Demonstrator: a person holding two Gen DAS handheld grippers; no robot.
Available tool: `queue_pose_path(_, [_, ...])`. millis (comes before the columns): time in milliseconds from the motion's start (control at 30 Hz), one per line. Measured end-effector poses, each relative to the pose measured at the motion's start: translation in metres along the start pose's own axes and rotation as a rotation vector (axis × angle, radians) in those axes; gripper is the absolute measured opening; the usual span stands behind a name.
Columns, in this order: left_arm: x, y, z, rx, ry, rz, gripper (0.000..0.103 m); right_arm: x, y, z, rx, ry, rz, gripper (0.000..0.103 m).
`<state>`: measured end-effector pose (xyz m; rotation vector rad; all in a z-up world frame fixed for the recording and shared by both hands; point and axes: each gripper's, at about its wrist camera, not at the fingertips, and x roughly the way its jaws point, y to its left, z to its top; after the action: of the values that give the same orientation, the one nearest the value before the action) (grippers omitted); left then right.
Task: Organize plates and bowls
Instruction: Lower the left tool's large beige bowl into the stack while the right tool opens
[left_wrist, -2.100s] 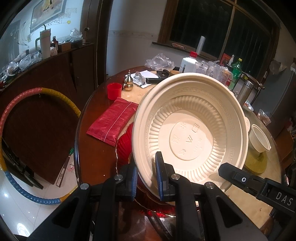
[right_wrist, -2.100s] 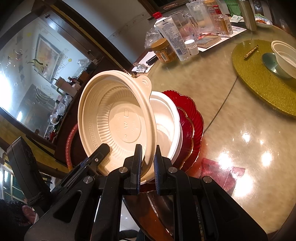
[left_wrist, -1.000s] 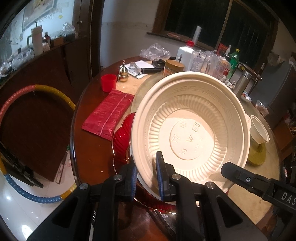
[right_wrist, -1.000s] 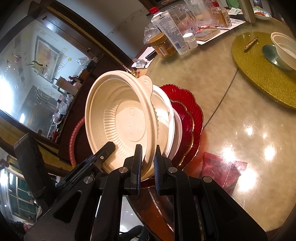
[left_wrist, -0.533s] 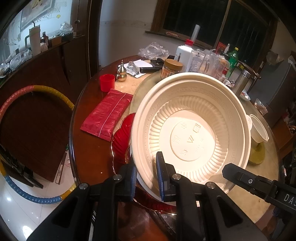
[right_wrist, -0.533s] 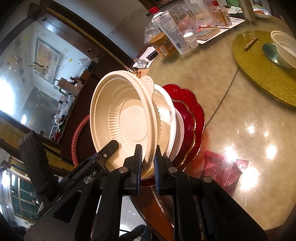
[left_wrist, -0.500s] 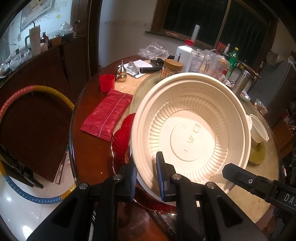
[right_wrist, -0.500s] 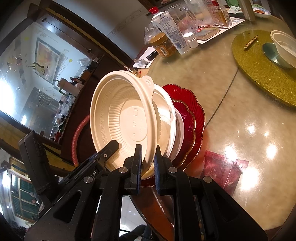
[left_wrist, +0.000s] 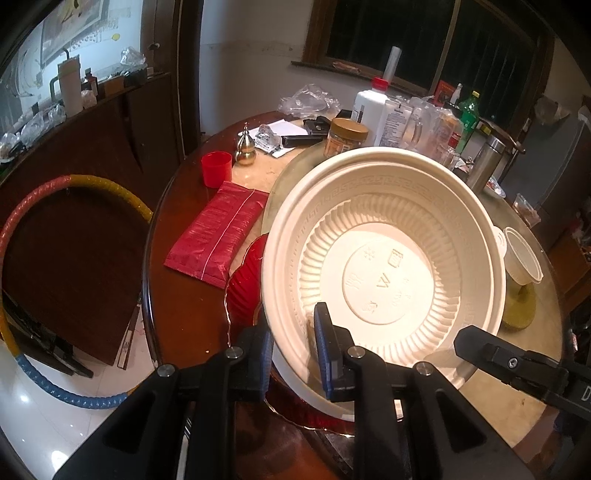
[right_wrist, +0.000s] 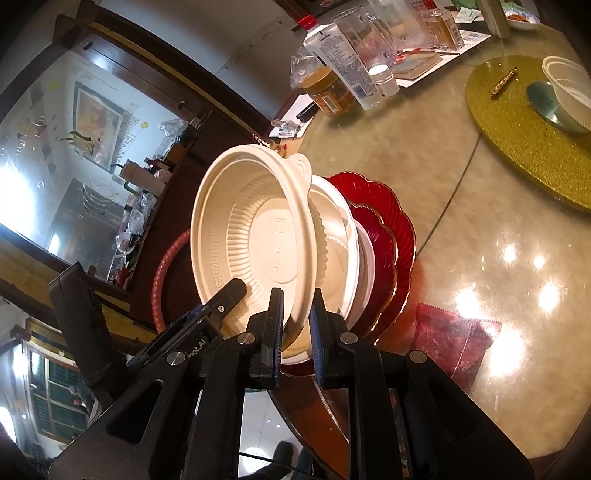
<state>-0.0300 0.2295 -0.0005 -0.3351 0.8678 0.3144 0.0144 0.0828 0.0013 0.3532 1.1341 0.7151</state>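
Both grippers straddle the cream bowl's (left_wrist: 384, 266) rim down at six o'clock: left gripper (left_wrist: 293, 354) and right gripper (right_wrist: 297, 328), fingers narrow and just easing apart, the rim between them. The bowl sits tilted atop the white bowl (right_wrist: 343, 251) and red plates (right_wrist: 388, 236) at the worktop's (right_wrist: 480, 229) edge. Thin plastic, I'd judge: light, flexible, slick. The rim is the only sensible hold.

A bowl (left_wrist: 384, 258) is set atop a second bowl (right_wrist: 340, 236) on stacked plates (right_wrist: 388, 236) near the surface (right_wrist: 480, 229) edge, with a packet (left_wrist: 221, 232) lying to its left, a cup (left_wrist: 216, 169) behind that, and jars and bottles (left_wrist: 373, 107) ranged behind.
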Motion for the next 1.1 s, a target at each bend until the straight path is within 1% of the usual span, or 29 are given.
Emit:
queue_pose_path(300, [-0.0033,0.0006,0.0051,-0.002,-0.016,0.017,0.022,-0.0007,0.002,0.0036,0.002,0.006,0.031,0.015])
queue_pose_path(500, [-0.0011,-0.0014,0.0061,0.008,-0.001,0.021,0.022,-0.0008,-0.0001,0.0043,0.014,0.019,0.042,0.015])
queue_pose_path(533, [-0.0007,-0.0015,0.0065,0.008,0.003,0.018,0.022,-0.0004,-0.002,0.0054,0.023,0.027,0.043,0.017])
queue_pose_path(567, [-0.0006,-0.0021,0.0068,0.009,0.004,0.016,0.022,0.0,-0.0037,0.0057,0.034,0.034,0.054,0.023])
queue_pose_path(633, [-0.0001,-0.0032,0.0062,0.011,0.005,0.017,0.022,-0.0001,-0.0034,0.0056,0.035,0.039,0.064,0.027])
queue_pose_path(967, [-0.0005,-0.0032,0.0079,0.009,0.003,0.022,0.022,-0.0033,0.0008,0.006,0.032,0.044,0.085,0.028])
queue_pose_path(1000, [0.0003,-0.0036,0.0083,0.01,0.008,0.02,0.023,-0.0028,0.0009,0.0061,0.032,0.048,0.087,0.029])
queue_pose_path(1067, [0.0028,-0.0039,0.0085,0.013,0.017,0.018,0.027,-0.0014,-0.0012,0.007,0.04,0.06,0.097,0.035])
queue_pose_path(1100, [0.003,-0.0042,0.0081,0.013,0.02,0.017,0.027,-0.0012,-0.0023,0.0069,0.046,0.062,0.101,0.036])
